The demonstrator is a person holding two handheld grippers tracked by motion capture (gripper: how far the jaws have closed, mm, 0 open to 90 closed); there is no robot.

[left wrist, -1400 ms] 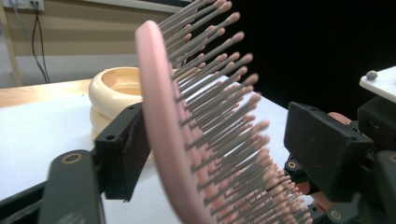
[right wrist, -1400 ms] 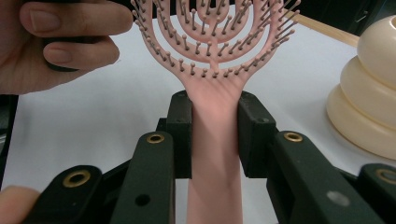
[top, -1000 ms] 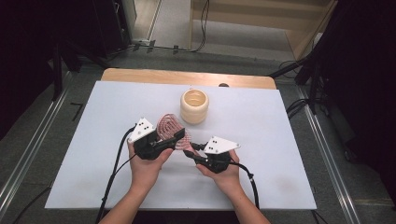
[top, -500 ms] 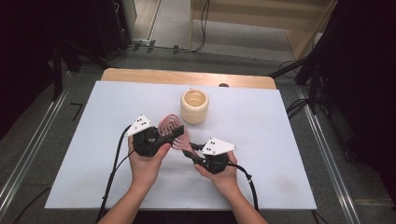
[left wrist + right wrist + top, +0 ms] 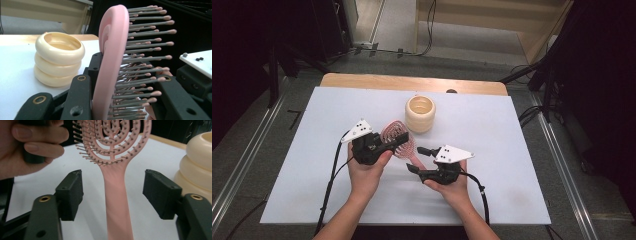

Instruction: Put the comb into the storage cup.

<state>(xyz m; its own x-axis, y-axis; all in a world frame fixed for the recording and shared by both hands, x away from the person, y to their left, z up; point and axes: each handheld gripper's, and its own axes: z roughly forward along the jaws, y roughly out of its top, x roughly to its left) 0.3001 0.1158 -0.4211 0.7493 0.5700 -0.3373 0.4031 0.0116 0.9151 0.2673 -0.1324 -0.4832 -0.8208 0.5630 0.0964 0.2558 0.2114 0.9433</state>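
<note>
Right claw (image 5: 418, 160) nearest: jaws just opened, now wide apart, pink hairbrush (image 5: 399, 141) handle running between them, pads clear of it on both sides. Left claw (image 5: 396, 142) beyond: jaws closed on brush head, one pad on its back, other against bristle side; brush head tilted up off white tabletop (image 5: 512, 150). Farther back, cream ringed cup (image 5: 420, 114) stands upright near brush head, apart from it.

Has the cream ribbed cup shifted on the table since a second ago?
No. The cream ribbed cup stands at the same spot below the wooden board's edge in the high view; only the grippers and the pink hairbrush nearby shifted.
</note>
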